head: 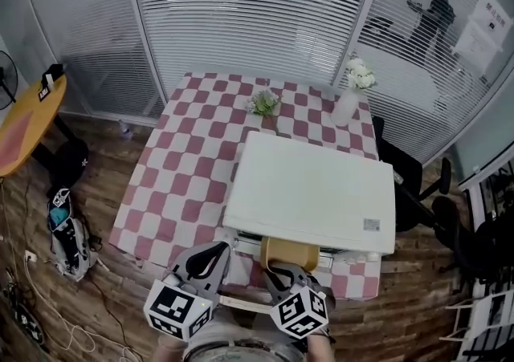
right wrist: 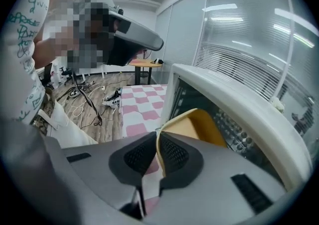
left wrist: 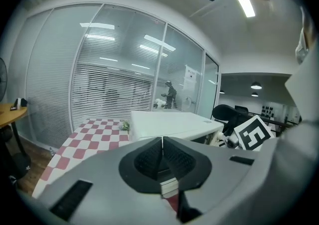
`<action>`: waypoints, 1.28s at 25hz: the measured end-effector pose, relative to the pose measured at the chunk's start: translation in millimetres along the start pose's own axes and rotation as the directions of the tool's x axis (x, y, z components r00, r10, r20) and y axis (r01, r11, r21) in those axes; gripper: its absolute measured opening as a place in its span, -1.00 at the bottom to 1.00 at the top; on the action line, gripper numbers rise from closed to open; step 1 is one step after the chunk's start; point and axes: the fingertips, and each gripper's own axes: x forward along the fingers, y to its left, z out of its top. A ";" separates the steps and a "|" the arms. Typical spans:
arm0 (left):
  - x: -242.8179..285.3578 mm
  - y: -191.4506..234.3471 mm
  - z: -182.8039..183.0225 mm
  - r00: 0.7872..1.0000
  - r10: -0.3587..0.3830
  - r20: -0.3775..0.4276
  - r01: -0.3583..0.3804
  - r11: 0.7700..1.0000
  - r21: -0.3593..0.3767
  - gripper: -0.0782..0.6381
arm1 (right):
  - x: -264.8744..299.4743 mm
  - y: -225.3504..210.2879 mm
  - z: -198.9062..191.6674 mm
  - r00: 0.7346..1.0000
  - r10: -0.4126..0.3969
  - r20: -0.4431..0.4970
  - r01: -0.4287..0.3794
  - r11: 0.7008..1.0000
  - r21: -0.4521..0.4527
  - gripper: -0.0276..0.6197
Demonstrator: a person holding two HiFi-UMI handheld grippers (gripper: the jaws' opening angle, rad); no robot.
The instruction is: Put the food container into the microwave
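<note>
A white microwave (head: 313, 188) stands on the red-and-white checked table (head: 189, 176), at its near right. A yellow food container (head: 289, 253) is at the microwave's front opening, tilted, with my right gripper (head: 281, 276) shut on its near rim. In the right gripper view the container (right wrist: 197, 124) rises just beyond the shut gripper (right wrist: 157, 151), beside the microwave (right wrist: 234, 104). My left gripper (head: 207, 260) is to the left of the container, shut and holding nothing. In the left gripper view that gripper (left wrist: 162, 161) points toward the microwave (left wrist: 172, 124).
A white vase of flowers (head: 353, 91) and a small plant (head: 263, 102) stand at the table's far edge. Black office chairs (head: 418, 184) crowd the right side. A round wooden table (head: 28, 119), a bag (head: 64, 232) and cables are on the floor at the left.
</note>
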 end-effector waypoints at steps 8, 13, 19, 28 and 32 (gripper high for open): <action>-4.0 10.0 2.4 1.000 0.019 0.009 -0.019 1.000 -0.013 -0.73 | 17.7 -21.0 7.5 0.999 -0.038 -0.013 0.037 0.998 -0.048 -0.86; -3.6 16.1 5.6 1.000 0.028 0.011 -0.028 1.000 -0.009 -0.73 | 31.5 -38.2 6.2 0.995 -0.092 -0.028 0.089 0.993 -0.072 -0.86; 0.2 18.5 3.4 1.000 0.028 0.004 -0.028 1.000 -0.010 -0.73 | 49.8 -59.6 -0.8 0.982 -0.182 -0.044 0.176 0.977 -0.119 -0.86; 3.3 22.6 -1.6 0.999 0.030 -0.026 -0.030 1.000 0.006 -0.73 | 69.1 -81.0 -7.3 0.968 -0.249 -0.041 0.243 0.963 -0.118 -0.86; 7.3 22.5 -4.4 0.999 0.018 -0.029 -0.018 1.000 0.015 -0.73 | 76.6 -87.3 -9.4 0.959 -0.282 -0.039 0.274 0.952 -0.133 -0.86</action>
